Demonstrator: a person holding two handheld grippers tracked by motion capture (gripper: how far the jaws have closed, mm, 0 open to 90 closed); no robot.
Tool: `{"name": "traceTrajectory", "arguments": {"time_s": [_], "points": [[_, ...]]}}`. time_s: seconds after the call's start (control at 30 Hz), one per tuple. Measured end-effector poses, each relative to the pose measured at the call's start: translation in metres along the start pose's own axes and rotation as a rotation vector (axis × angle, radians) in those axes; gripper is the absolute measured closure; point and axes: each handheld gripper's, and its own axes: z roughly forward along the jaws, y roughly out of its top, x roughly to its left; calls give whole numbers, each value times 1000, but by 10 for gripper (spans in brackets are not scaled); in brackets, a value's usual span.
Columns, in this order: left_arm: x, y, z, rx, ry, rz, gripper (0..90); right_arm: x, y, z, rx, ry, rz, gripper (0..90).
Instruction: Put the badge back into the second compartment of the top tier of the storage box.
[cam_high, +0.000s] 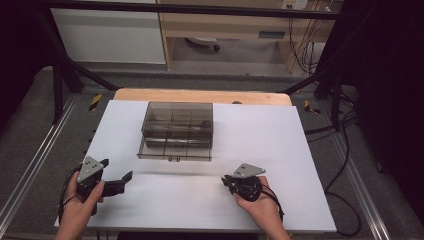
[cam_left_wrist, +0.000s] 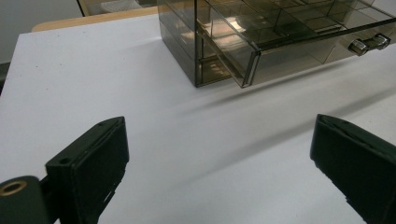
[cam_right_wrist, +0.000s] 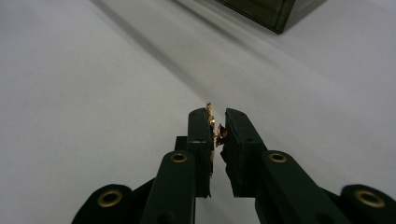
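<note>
Between the pressed-together jaws of your right gripper (cam_right_wrist: 217, 128), low centre of its view, a small gold trinket (cam_right_wrist: 213, 125) is pinched by its edge; judge it light, thin, slippery, so keep steady pressure toward the drawer box (cam_high: 177, 131).

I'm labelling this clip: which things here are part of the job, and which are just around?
Job:
- small gold piece, pinched in the right gripper
- smoky drawer box, lower drawer pulled out
- left gripper, jaws wide

Around:
- white table
- wooden cabinet behind
</note>
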Motion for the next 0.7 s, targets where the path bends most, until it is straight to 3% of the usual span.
{"name": "traceTrajectory", "arguments": {"time_s": [0.2,0.3,0.7], "points": [[1,-1,4,21,3,-5,43,10,13,9,-23,58,-20,811],[0,-1,2,14,7,1,47,21,19,18,-7,96,-58,811],[0,-1,2,14,-1,4,48,47,43,41,-4,163,-119,811]]}}
